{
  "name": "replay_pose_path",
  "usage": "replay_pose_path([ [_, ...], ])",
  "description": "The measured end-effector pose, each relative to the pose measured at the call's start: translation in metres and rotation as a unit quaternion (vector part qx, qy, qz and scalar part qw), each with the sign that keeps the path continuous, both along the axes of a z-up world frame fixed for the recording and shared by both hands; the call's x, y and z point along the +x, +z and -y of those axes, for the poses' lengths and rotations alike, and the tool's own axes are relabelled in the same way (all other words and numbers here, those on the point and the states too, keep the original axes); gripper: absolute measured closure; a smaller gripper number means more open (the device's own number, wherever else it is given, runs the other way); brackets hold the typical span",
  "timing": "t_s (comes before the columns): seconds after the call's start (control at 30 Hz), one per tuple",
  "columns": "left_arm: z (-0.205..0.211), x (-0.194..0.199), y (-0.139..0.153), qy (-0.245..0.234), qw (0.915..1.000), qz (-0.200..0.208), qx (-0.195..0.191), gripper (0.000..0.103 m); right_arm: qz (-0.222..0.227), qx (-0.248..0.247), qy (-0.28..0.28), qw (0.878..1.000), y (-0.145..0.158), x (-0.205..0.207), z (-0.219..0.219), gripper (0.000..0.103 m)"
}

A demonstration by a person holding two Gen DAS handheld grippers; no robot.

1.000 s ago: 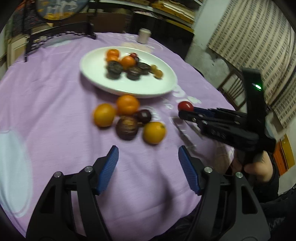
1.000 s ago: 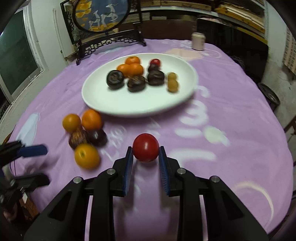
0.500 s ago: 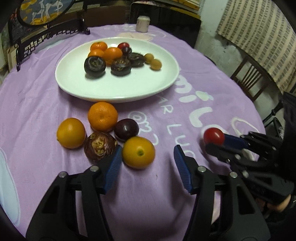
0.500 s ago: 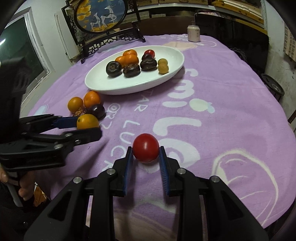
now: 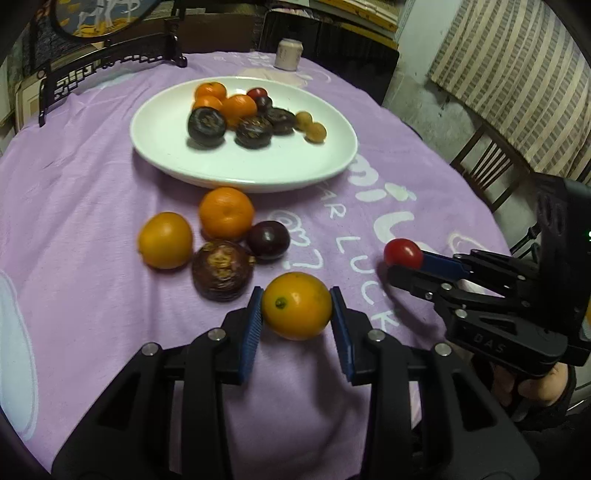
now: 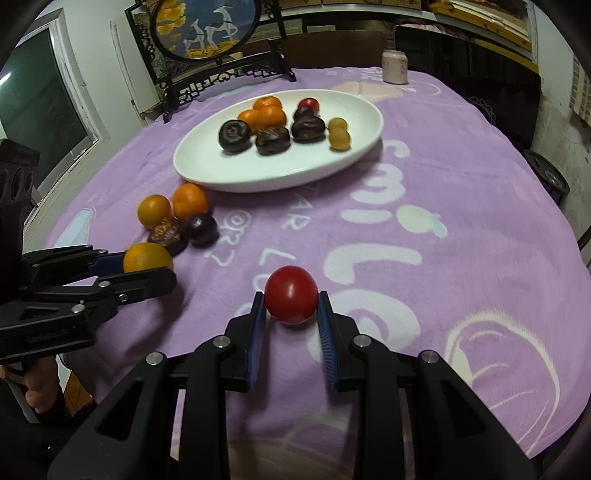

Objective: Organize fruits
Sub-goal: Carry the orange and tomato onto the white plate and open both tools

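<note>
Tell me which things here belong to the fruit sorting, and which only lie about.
Belong: white plate; yellow-orange citrus in left gripper; red tomato in right gripper; loose mangosteen.
Lying about: pink jar; round deer screen.

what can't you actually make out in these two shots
- Plate fruit pile: in both views the front fruits hide the back ones, so no sure count.
- Jar: too small and blurred to read.
- Orange between the left gripper pads, which have just been closing: its underside is hidden, so lifted or resting is unclear.
- Round picture: cut off by the left view's top edge.
</note>
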State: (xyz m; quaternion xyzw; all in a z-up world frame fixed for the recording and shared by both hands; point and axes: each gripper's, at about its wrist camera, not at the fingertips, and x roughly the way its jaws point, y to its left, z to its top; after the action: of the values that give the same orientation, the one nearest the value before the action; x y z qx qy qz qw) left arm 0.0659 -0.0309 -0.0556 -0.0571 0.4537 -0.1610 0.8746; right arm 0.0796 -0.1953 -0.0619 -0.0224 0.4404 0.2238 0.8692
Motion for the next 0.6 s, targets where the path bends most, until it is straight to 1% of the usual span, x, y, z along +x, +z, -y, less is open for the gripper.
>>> replay_pose_path([
  [0.17,-0.016,-0.003,0.014,0.006,0.9997,0.014,-0.017,0.067,0.011,0.0,0.02,1.0,0.013,0.005,-0.019,0.074],
  [0.3,-0.027,0.01,0.029,0.016,0.9996,0.022,-0.011,0.067,0.03,-0.002,0.03,0.999,0.032,0.02,-0.032,0.074],
  [0.37,-0.034,0.028,0.037,0.026,0.9995,0.018,-0.007,0.067,0.039,-0.005,0.035,0.999,0.042,0.034,-0.039,0.074],
  [0.43,-0.041,0.047,0.045,0.035,0.9991,0.023,-0.002,0.067,0.042,-0.004,0.04,0.998,0.05,0.051,-0.046,0.074],
  [0.53,-0.054,0.089,0.062,0.066,0.9972,0.033,0.012,0.067,0.051,-0.013,0.037,0.998,0.06,0.082,-0.056,0.074],
  [0.6,-0.063,0.112,0.068,0.08,0.9964,0.027,0.007,0.067,0.05,-0.016,0.031,0.998,0.061,0.099,-0.061,0.074],
])
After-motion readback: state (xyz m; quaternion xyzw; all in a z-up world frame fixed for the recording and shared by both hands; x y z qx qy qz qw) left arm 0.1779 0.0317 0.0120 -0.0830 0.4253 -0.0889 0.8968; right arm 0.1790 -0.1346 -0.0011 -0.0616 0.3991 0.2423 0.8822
